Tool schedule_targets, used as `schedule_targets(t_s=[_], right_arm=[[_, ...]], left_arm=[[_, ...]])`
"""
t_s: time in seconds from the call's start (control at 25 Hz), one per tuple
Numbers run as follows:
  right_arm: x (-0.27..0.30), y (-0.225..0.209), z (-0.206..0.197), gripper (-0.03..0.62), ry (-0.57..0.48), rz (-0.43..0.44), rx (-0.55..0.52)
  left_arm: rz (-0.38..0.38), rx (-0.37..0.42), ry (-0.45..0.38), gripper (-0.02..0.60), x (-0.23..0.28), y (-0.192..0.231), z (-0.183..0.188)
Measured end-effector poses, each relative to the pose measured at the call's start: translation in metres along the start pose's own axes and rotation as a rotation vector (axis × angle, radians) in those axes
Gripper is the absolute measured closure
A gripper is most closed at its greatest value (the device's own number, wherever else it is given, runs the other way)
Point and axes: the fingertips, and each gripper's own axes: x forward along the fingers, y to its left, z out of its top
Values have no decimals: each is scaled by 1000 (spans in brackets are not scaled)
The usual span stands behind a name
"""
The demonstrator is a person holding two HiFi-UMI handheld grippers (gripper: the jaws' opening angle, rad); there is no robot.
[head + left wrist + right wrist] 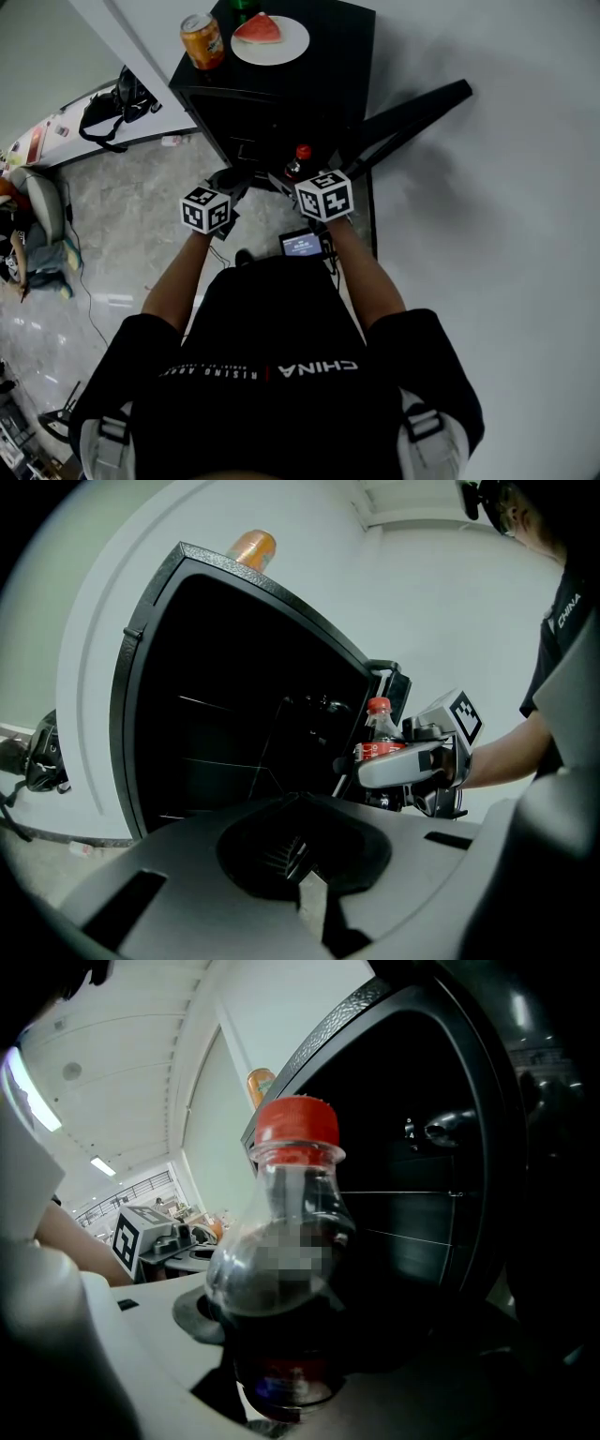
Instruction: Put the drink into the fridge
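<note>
Drink bottle (281,1279) clamped in the right gripper (292,180), just before the open fridge (234,733).
The bottle may knock the fridge's edge and tip, because the jaws hold only its lower body. It stands upright: clear plastic, dark drink, red cap. The left gripper (300,892), closed on nothing, hangs beside it before the fridge.

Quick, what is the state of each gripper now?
Left gripper: closed, holding nothing.
Right gripper: closed on the drink bottle.
</note>
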Motion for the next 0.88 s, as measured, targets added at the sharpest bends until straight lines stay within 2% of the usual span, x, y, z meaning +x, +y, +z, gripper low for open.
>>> schedule_targets(t_s=[0.64, 0.88], right_arm=[[-1, -4, -4, 278, 10, 11, -6], [23, -14, -11, 278, 32, 15, -3]], left_arm=[[3, 2, 14, 571, 6, -3, -1], [16, -21, 16, 571, 14, 5, -4]])
